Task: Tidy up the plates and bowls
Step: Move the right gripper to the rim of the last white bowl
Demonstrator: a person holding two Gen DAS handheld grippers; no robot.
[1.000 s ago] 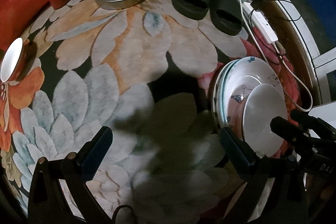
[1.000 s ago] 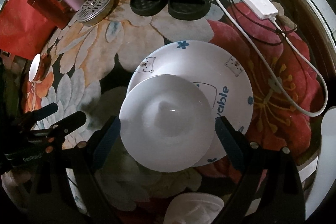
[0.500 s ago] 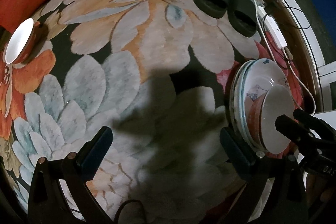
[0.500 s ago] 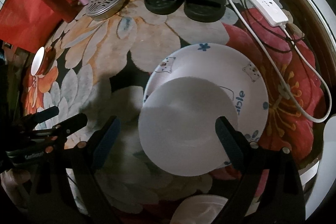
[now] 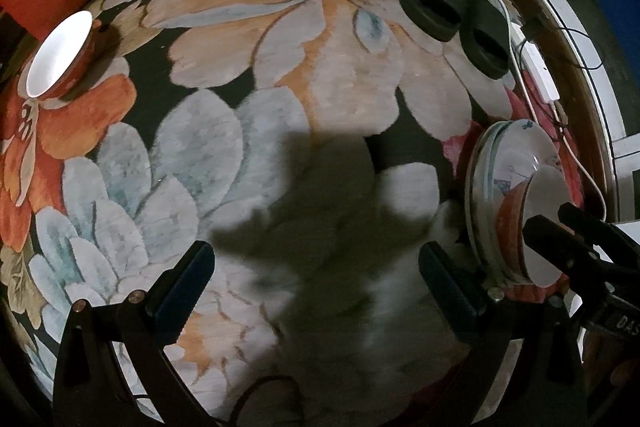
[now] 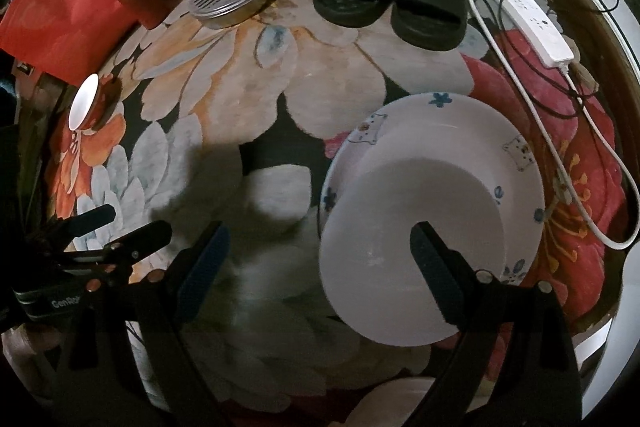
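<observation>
The right gripper stands with its jaws wide apart, gripping nothing, though one finger overlaps the bowl that sits on the stacked plates at the right of the flowered rug. The left gripper is also spread and empty over bare rug. The other bowl lies tilted at the far left, well apart from both, so to my eye the left one is the nearer to fetch it.

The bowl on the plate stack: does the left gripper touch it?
Apart. The left wrist view shows the left gripper open over carpet, the bowl outside its right finger.
</observation>
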